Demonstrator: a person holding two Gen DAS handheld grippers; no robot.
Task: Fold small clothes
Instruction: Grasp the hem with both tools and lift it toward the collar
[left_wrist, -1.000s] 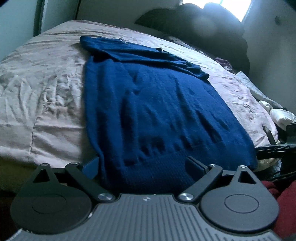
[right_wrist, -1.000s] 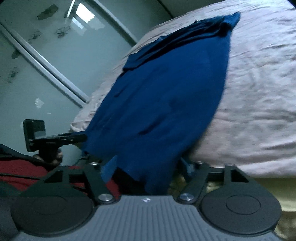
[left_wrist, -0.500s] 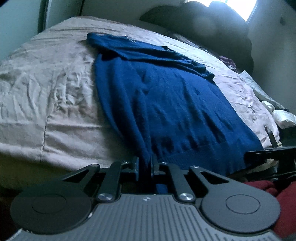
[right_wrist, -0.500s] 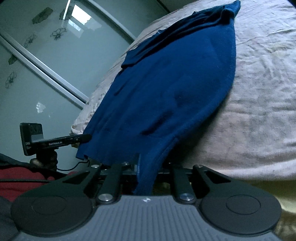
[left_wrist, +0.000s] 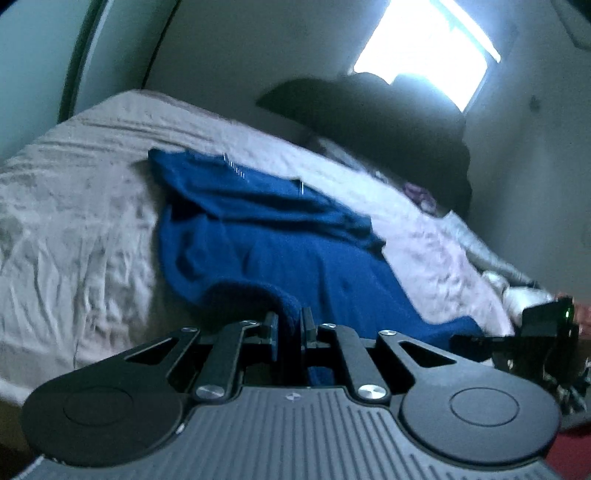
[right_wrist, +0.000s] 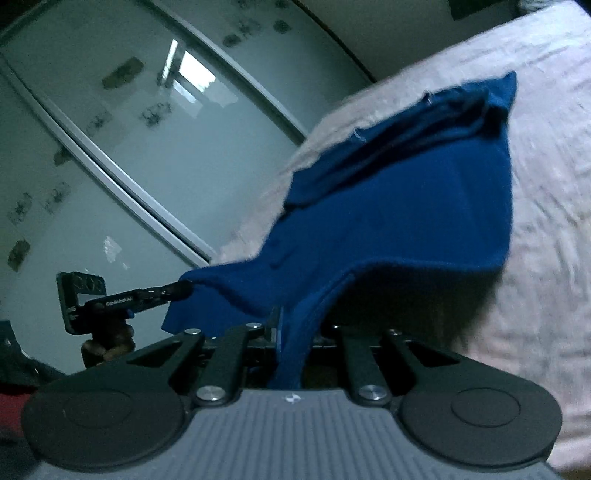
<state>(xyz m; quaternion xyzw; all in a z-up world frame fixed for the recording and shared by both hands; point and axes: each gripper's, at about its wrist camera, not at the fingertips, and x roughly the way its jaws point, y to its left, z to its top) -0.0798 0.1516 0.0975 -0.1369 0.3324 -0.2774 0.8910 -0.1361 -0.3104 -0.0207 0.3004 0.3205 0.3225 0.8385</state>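
Two corners of the sweater (left_wrist: 295, 258) are pinched, one per gripper (left_wrist: 290, 325) (right_wrist: 291, 325), so lift evenly and carry them toward the bed's (left_wrist: 74, 221) far edge.

a bed (left_wrist: 74, 229) covered in a wrinkled pale pinkish sheet fills the left and middle of the left wrist frame. a blue garment (left_wrist: 288, 236) lies spread across it, its far end bunched in folds and its near edge lifted off the sheet. a dark heap (left_wrist: 388, 122) sits at the bed's upper right end.
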